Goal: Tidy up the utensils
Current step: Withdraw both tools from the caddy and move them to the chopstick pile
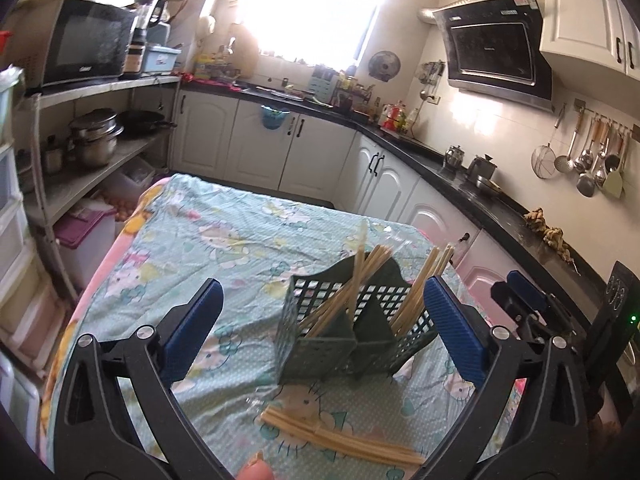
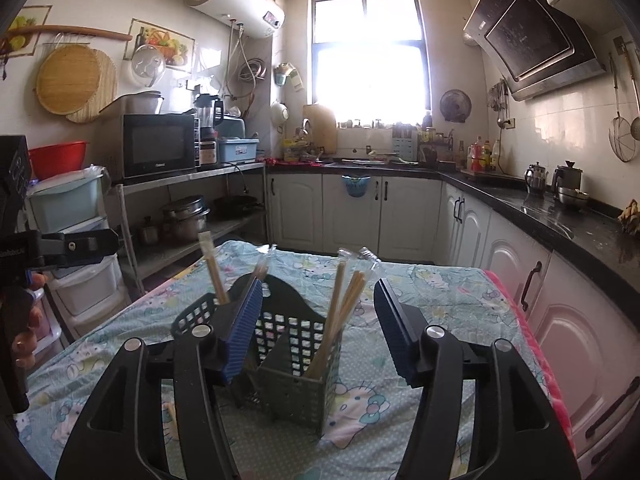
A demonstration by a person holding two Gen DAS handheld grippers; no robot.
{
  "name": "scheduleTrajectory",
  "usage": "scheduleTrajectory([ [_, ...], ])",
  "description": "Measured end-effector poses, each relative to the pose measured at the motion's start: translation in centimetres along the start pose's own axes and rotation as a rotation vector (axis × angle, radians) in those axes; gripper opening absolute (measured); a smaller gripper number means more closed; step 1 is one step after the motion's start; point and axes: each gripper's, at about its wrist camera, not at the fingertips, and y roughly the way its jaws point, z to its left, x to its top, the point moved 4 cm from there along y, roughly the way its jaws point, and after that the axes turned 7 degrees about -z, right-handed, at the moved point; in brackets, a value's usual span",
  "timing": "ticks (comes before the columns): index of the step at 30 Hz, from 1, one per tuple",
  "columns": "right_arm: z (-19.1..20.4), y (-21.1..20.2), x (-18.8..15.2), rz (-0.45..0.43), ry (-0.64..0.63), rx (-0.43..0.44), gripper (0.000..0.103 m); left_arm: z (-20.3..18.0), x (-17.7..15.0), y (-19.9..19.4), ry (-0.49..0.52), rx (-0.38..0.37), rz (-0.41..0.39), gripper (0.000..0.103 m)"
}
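The left gripper (image 1: 320, 330) hangs wide open, empty, above wrapped chopsticks (image 1: 340, 436) lying on the tablecloth (image 1: 192, 240); the green caddy (image 1: 352, 332) stands behind, holding more; the right gripper (image 2: 316, 330) gapes empty over it.

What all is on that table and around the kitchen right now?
Utensil caddy: one, dark green mesh, with compartments, standing on the table.
Chopsticks in caddy: several pairs, pale wood, upright or leaning, some in clear wrappers.
Loose chopsticks: a small bundle, pale wood, flat on the cloth in front of the caddy.
Tablecloth: one, light blue cartoon-cat print.
Microwave: one, black, on the shelf to the left.
Pots: a few, steel, lower shelf.
Range hood: one, black, right wall.
Water heater: one, white, high on the wall.
Hanging ladles and strainers: several, metal, right wall.
Left gripper: blue fingers open, holding nothing.
Right gripper: blue fingers open, around the caddy.
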Motion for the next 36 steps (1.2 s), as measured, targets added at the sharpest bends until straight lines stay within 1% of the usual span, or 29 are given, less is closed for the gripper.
scheduleTrajectory([
  [6, 1.5, -1.0, -0.5, 0.019, -0.037, 0.034, 0.057, 1.1, -1.4, -1.6, -0.007, 0.028, 0.013, 0.093],
  [16, 4.7, -2.0, -2.0, 0.076, -0.084, 0.107, 0.057, 2.2, -3.6, -2.6, -0.023, 0.043, 0.048, 0.093],
  [21, 6.1, -2.4, -3.1, 0.112, -0.105, 0.143, 0.057, 2.7, -4.7, -2.6, -0.027, 0.058, 0.066, 0.092],
  [26, 7.1, -2.7, -4.3, 0.147, -0.117, 0.166, 0.057, 3.2, -6.3, -2.1, -0.027, 0.077, 0.102, 0.092],
  [36, 8.0, -2.7, -6.4, 0.207, -0.133, 0.197, 0.057, 3.6, -8.6, -1.2, -0.013, 0.098, 0.154, 0.092],
])
